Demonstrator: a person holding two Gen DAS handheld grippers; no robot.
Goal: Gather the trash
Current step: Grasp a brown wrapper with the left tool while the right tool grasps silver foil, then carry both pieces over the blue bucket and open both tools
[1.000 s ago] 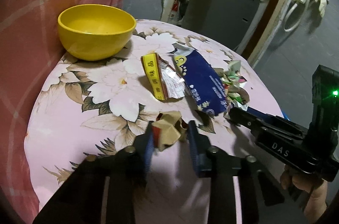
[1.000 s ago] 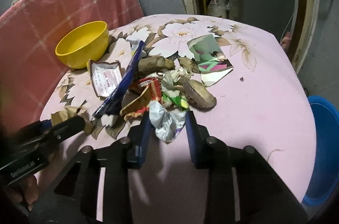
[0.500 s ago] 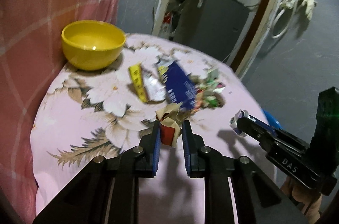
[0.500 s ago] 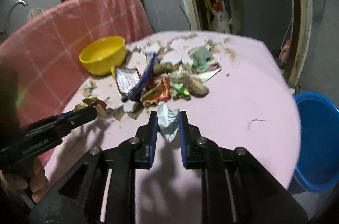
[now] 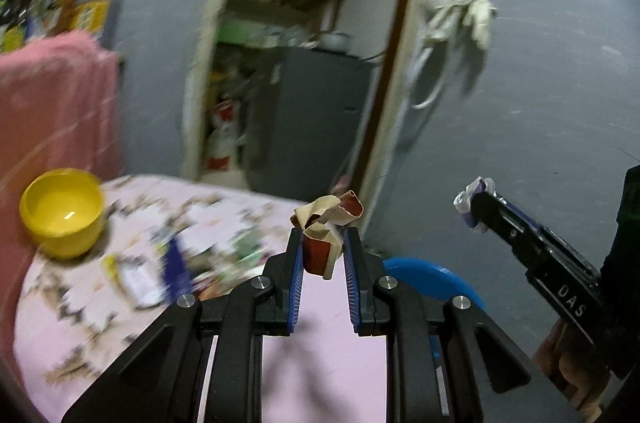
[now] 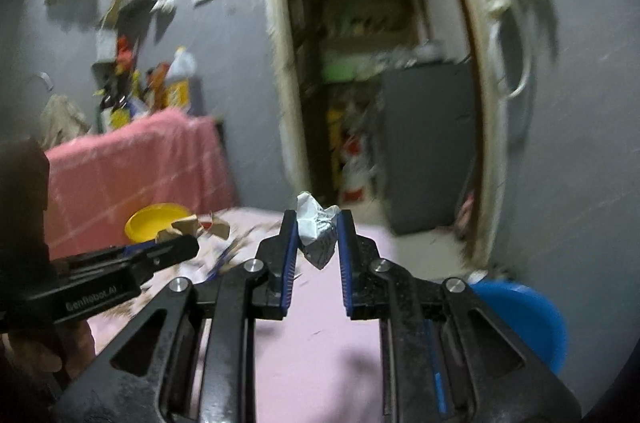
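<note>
Yellow bowl (image 5: 62, 213): on the pink floral table (image 5: 120, 335), beside remaining litter, blurred. Left gripper (image 5: 322, 255): clamped on a crumpled brown-and-red wrapper (image 5: 324, 227), lifted clear of the table, likely for carrying. Right gripper (image 6: 317, 237): pinching a crumpled silver wrapper (image 6: 316, 229), likewise raised. Blue bin (image 6: 520, 319): lower right past the table edge, probable destination

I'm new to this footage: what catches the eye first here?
Each gripper holds trash aloft: the left gripper pinches a brown-and-red crumpled wrapper, the right gripper a silvery crumpled wrapper. A yellow bowl sits on the pink floral table; a blue bin waits beside it.
</note>
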